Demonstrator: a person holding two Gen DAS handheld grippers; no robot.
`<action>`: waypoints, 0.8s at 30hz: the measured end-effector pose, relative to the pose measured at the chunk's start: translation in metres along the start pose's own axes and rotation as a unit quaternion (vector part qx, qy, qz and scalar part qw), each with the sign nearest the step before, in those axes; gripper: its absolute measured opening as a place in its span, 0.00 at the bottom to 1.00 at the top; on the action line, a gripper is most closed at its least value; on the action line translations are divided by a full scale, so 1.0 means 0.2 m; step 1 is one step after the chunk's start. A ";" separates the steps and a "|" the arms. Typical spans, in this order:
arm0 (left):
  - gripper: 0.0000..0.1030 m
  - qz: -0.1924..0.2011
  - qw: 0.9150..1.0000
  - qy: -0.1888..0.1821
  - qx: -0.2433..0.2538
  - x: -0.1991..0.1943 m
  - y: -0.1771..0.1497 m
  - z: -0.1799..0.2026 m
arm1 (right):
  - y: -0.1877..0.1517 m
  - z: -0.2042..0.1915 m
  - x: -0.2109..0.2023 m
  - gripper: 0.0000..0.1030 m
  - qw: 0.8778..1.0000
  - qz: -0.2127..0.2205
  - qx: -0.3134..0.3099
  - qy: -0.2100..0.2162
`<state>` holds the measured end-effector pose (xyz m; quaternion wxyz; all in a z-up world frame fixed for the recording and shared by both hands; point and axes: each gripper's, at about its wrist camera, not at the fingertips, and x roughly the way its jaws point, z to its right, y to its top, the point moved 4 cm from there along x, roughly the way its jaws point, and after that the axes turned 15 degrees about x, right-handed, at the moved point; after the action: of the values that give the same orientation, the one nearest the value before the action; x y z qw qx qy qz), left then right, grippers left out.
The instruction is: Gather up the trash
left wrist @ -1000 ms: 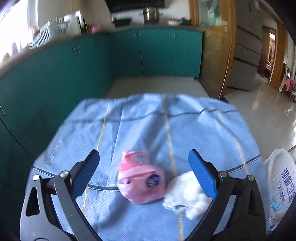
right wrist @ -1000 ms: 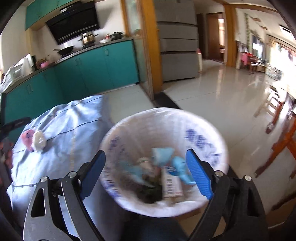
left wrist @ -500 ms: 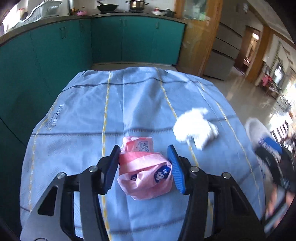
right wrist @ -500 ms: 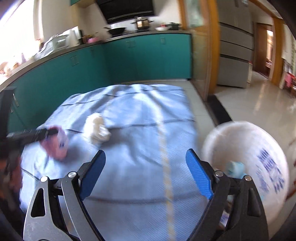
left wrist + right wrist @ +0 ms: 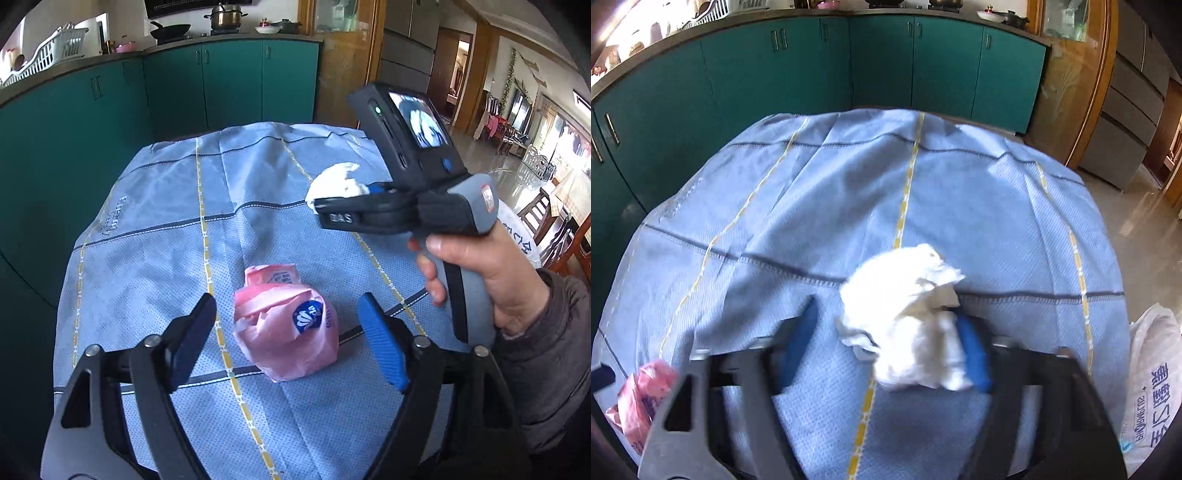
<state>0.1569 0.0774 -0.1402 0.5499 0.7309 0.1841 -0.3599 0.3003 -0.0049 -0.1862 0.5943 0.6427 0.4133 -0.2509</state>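
On the blue cloth [image 5: 155,206], a pink wrapper [image 5: 286,325] lies between the opening jaws of the left gripper [image 5: 286,334], touching neither pad. Farther right, a white tissue [image 5: 908,314] sits between the closing jaws of the right gripper [image 5: 886,350], against the right pad; the left pad stands clear.
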 end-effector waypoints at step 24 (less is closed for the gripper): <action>0.88 -0.030 0.999 0.031 0.017 0.13 -0.03 0.10 | -0.57 0.38 -0.66 0.49 0.996 0.046 0.077 -0.031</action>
<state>0.1639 0.0579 -0.1660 0.5202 0.7453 0.2167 -0.3565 0.1476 -0.1160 -0.1554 0.5667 0.6968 0.3441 -0.2738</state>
